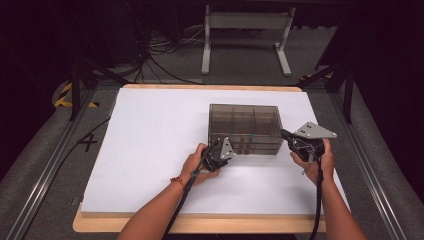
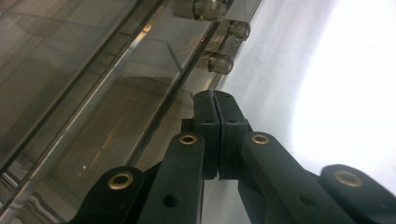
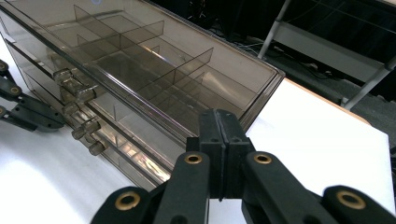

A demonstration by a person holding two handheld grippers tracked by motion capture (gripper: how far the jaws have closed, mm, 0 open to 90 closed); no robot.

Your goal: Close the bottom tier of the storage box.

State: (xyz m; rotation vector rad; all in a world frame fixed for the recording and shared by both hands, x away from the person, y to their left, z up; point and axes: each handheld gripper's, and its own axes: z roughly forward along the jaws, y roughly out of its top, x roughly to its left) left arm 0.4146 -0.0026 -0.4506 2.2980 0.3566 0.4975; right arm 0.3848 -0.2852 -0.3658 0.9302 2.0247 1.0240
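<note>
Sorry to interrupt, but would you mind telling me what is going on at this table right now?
A person holds a hand-held gripper in each hand at a smoky transparent drawer box on a white table. The left hand-held gripper is at the box's front, near the drawer knobs, with its jaws shut on nothing. The right hand-held gripper is by the box's right front corner, also shut and empty. The drawers look closed, and the dividers inside show no contents.

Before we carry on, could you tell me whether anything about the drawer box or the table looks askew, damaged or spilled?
Nothing stands out. The drawer box sits squarely on the white table, its drawers pushed in and no cracks visible. The left gripper and right gripper flank its front, both shut and empty.
</note>
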